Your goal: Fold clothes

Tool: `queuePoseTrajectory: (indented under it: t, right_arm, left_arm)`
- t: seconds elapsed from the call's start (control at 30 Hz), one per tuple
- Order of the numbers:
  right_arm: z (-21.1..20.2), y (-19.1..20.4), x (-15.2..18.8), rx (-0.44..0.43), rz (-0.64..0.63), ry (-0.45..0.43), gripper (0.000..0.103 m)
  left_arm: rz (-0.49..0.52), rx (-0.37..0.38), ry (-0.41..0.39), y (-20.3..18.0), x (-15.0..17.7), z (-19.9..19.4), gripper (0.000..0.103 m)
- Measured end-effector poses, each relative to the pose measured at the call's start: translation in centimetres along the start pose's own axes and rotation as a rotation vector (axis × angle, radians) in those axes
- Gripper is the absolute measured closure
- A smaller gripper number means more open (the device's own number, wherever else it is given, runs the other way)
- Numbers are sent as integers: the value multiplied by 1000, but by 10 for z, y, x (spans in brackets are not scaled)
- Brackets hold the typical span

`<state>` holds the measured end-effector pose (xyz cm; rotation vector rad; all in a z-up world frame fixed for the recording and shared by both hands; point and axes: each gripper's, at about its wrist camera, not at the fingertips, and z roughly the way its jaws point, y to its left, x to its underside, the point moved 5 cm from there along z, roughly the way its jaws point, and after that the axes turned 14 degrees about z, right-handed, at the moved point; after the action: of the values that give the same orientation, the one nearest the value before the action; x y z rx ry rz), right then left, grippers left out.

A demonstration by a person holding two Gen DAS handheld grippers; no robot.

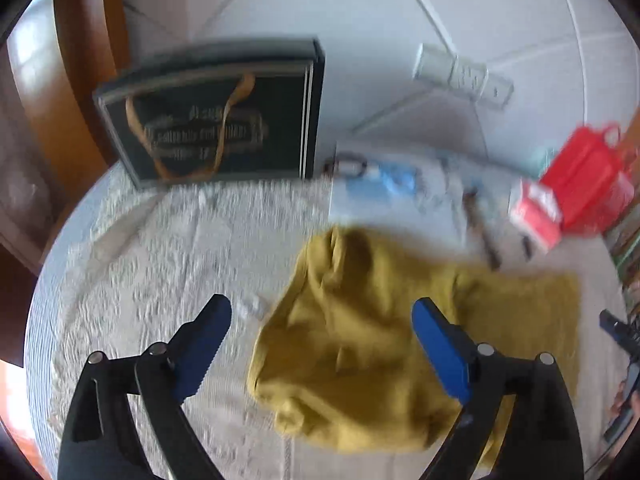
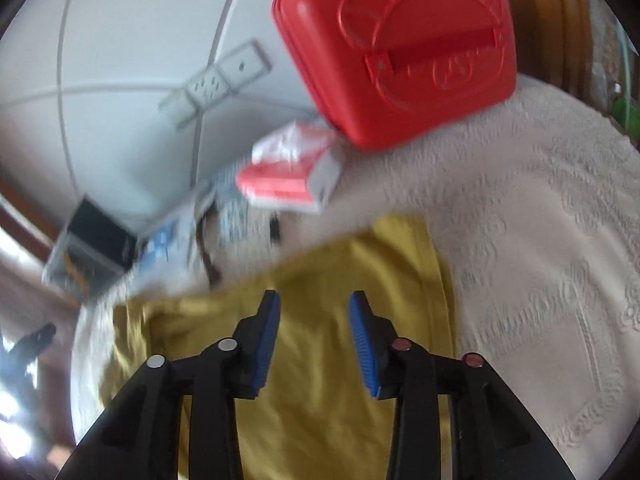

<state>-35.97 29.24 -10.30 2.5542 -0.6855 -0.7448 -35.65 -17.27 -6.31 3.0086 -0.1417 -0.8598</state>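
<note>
We see the red plastic case [image 2: 394, 50] shut at the top of the right wrist view, its lid latched, so its contents stay hidden from us. Just below it lies a red-and-white carton [image 2: 294, 170], also closed. In the left wrist view a dark bag [image 1: 216, 116] with tan handles stands at the upper left against the white tiled wall [image 1: 360, 12]; we cannot tell what it holds.

The mustard-yellow garment [image 1: 352, 344] lies rumpled at the lower centre of that view, on the pale textured cloth [image 1: 152, 264] covering the table. Bare cloth stretches to its left as far as the rounded table edge. In the right wrist view open cloth fills the right side.

Our left gripper [image 1: 322, 316] has its jaws spread wide above the garment, nothing pinched between them. Our right gripper [image 2: 314, 308] stands partly parted over the yellow fabric, its pads gripping nothing.
</note>
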Motion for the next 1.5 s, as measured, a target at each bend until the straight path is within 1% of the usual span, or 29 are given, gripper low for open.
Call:
queuePoseTrajectory:
  t: [0.03,0.07,0.1,0.2,0.27,0.33,0.4,0.43,0.53,0.6,0.73,0.77,0.83,0.87,0.9,0.93,0.97,1.0,1.03,1.07,1.1,1.13,1.17,1.2,1.23,1.33,1.43,1.5]
  right_arm:
    - [-2,-6,11,14,-20,22,46]
    - [-5,-11,19,29,-42,34,31]
    - [-11,-17,30,42,-74,40,27]
    - [-29,-33,62,80,-158,57,27]
    - [-39,-43,86,94,-203,79,27]
    - [-51,-55,111,112,-252,78,27]
    - [-59,-62,128,118,-276,78,27]
    - [-63,-69,140,108,-284,79,27]
    - [-69,-77,164,101,-309,78,27]
    - [-71,-78,174,96,-330,82,27]
    - [-66,-76,197,93,-378,98,26]
    - [-62,-75,202,97,-396,107,25]
    - [-55,-72,212,111,-438,128,22]
    - [-50,-70,217,129,-473,127,22]
    - [-46,-68,220,140,-495,123,22]
    - [-42,-67,224,159,-525,114,19]
    - [-39,-64,225,174,-554,82,16]
    - [-37,-62,225,172,-562,69,16]
    - [-36,-61,223,168,-562,62,16]
    - [-35,-60,221,170,-552,61,25]
    - [-35,-58,217,185,-542,51,58]
    - [-36,-56,214,192,-544,38,74]
    - [-38,-53,211,216,-554,19,100]
    - [-42,-51,208,247,-571,-12,100]
    - [-47,-49,205,243,-575,-24,100]
    - [-77,-49,201,190,-565,-67,99]
    - [-114,-55,197,165,-556,-121,101]
    - [-141,-64,197,120,-523,-126,101]
  left_arm:
    - [8,-1,19,0,12,4,10]
    - [13,-5,35,0,23,6,10]
    - [16,-5,47,2,36,8,10]
    - [-1,-6,70,6,67,11,10]
    - [-20,12,70,9,86,12,10]
    - [-47,19,70,13,102,15,10]
    - [-83,41,53,14,113,19,10]
    - [-111,54,35,15,117,20,10]
    - [-153,104,-30,11,116,22,10]
    - [-132,104,-22,1,113,32,10]
    - [-73,96,39,-24,116,65,10]
    - [-49,71,30,-29,117,68,9]
    - [37,6,26,-43,116,74,3]
    - [56,-18,22,-47,116,75,0]
    - [38,-12,25,-46,116,76,1]
    - [38,-5,35,-46,115,76,3]
    - [54,9,36,-47,113,73,18]
    - [62,21,29,-48,111,69,51]
    - [64,28,30,-50,111,65,69]
    - [60,32,40,-51,111,60,89]
    - [61,13,51,-51,112,57,89]
    - [74,-14,47,-50,113,50,90]
    - [83,-30,33,-48,114,43,91]
    - [89,-42,15,-45,116,34,91]
    - [88,-42,-2,-41,120,23,91]
    - [61,22,-33,-28,135,-14,91]
    - [75,36,-42,-18,162,-53,91]
    - [66,57,-30,-16,179,-68,91]
